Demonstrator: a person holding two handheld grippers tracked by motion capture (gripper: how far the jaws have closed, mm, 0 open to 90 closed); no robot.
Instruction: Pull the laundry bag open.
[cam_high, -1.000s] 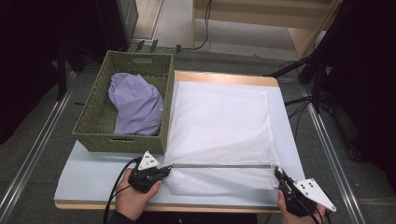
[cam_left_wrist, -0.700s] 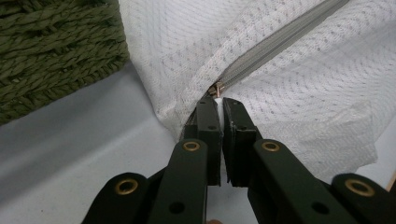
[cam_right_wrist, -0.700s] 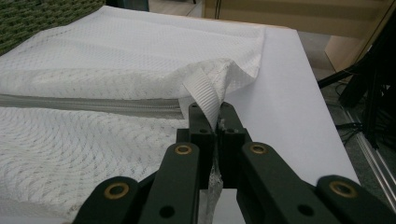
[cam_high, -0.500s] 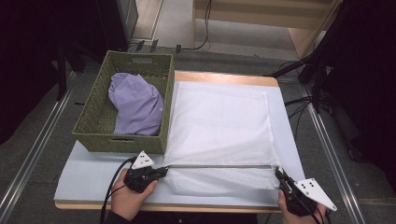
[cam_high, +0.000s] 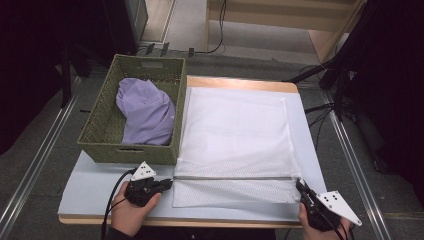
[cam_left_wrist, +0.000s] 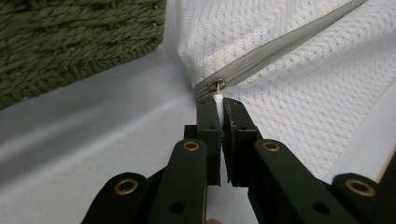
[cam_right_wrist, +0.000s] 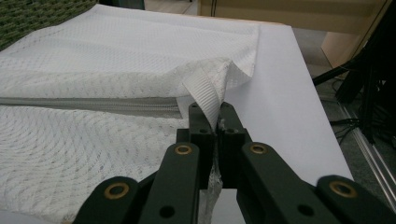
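Note:
A white mesh bag (cam_high: 235, 130) lies flat on the table, with a grey zipper (cam_high: 235, 177) running across its near end. At the zipper's left end my left gripper (cam_high: 169, 183) is shut on the small white zipper pull (cam_left_wrist: 217, 95); in the left gripper view the jaws (cam_left_wrist: 218, 105) pinch it just below the slider. My right gripper (cam_high: 301, 186) holds the bag's near right corner. In the right gripper view it (cam_right_wrist: 212, 114) is shut on a white webbing tab (cam_right_wrist: 203, 91) beside the zipper's end (cam_right_wrist: 140, 106).
A green woven basket (cam_high: 100, 145) stands left of the bag, against its edge, with a lilac garment (cam_high: 145, 112) inside. The pale tabletop (cam_high: 95, 180) is bare around my left hand. Cables and dark stands crowd the floor at the right (cam_high: 350, 85).
My left gripper has edged a little to the left along the table with the zipper pull in it. The right gripper has kept still.

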